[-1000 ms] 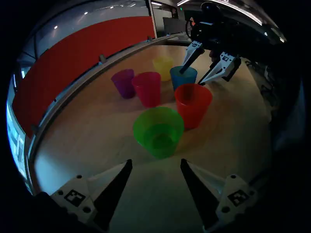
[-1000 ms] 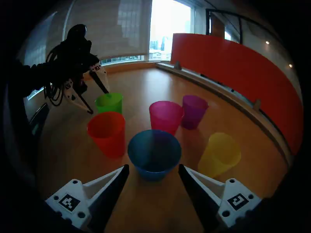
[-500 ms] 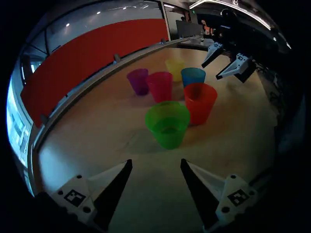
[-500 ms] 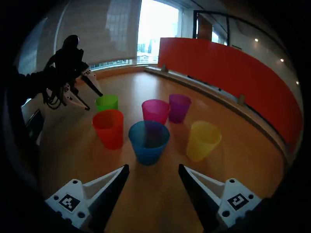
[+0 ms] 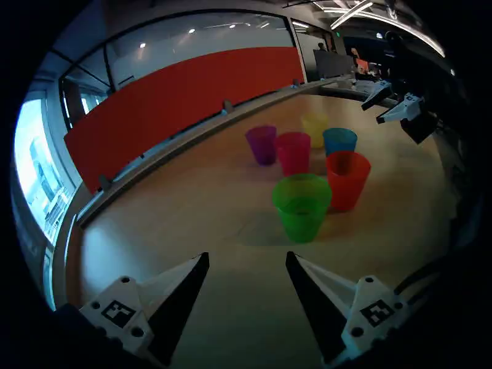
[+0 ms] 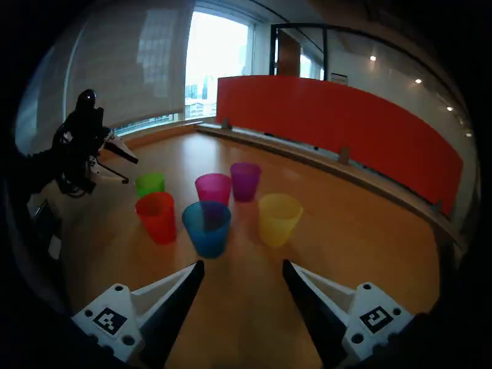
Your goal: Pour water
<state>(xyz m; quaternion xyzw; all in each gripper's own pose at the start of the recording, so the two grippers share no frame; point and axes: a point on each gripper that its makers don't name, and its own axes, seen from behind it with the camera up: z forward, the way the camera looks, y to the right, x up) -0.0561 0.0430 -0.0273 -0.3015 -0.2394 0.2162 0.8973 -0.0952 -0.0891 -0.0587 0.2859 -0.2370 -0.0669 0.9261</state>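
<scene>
Several coloured plastic cups stand upright in a cluster on the wooden table. In the left gripper view the green cup (image 5: 301, 206) is nearest, with the red cup (image 5: 347, 179), pink cup (image 5: 293, 152), purple cup (image 5: 262, 144), blue cup (image 5: 339, 141) and yellow cup (image 5: 314, 128) behind it. My left gripper (image 5: 247, 261) is open and holds nothing, well short of the green cup. In the right gripper view the blue cup (image 6: 207, 228) is nearest, beside the red cup (image 6: 157, 216) and yellow cup (image 6: 279, 218). My right gripper (image 6: 243, 267) is open and holds nothing.
A long orange-red panel (image 5: 184, 92) runs along the table's far edge (image 5: 203, 126); it appears too in the right gripper view (image 6: 344, 123). The other gripper (image 6: 114, 161) and a dark sleeve sit left of the cups. Bright windows (image 6: 212, 67) lie behind.
Both grippers have pulled back from the cups, which now look smaller and farther off. The cups have not moved. Both stay open.
</scene>
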